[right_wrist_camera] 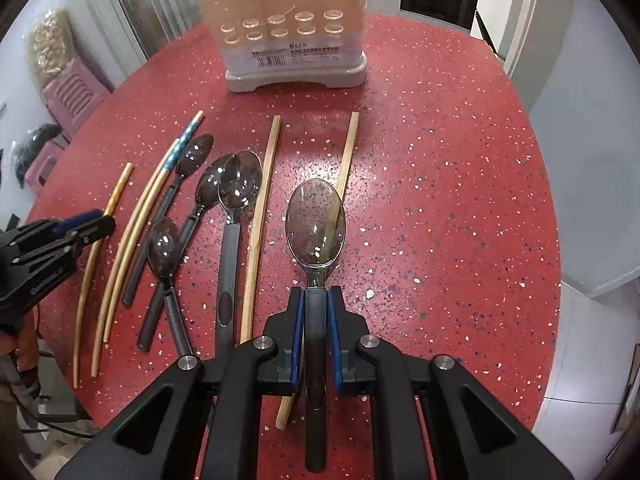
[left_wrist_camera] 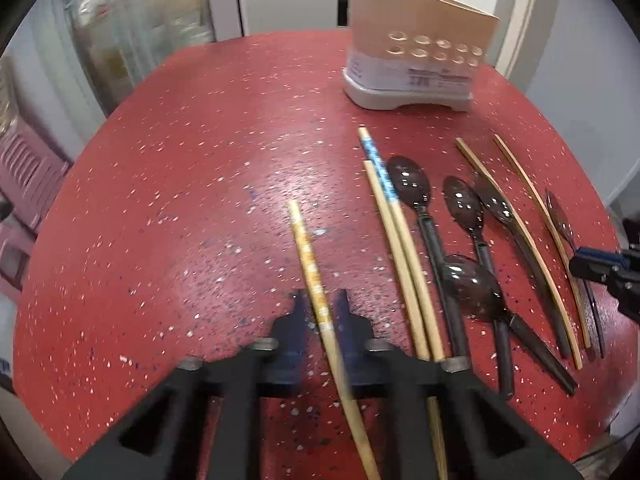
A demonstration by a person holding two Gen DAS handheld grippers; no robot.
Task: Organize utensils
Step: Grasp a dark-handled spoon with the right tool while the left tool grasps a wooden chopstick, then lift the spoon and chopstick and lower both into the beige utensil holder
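Left gripper (left_wrist_camera: 320,312) clamps an orange-banded wooden chopstick (left_wrist_camera: 308,256), right gripper (right_wrist_camera: 316,312) a smoky clear plastic spoon (right_wrist_camera: 315,228); the beige perforated utensil holder (right_wrist_camera: 288,24) beyond both fingertips looks unfilled, other utensils unsorted.

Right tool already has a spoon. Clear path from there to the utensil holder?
Probably yes. The right tool is shut on the spoon, and only bare red table lies between it and the utensil holder.

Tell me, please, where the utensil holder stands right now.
The utensil holder stands upright at the far edge of the red table, beyond the row of spoons and chopsticks.
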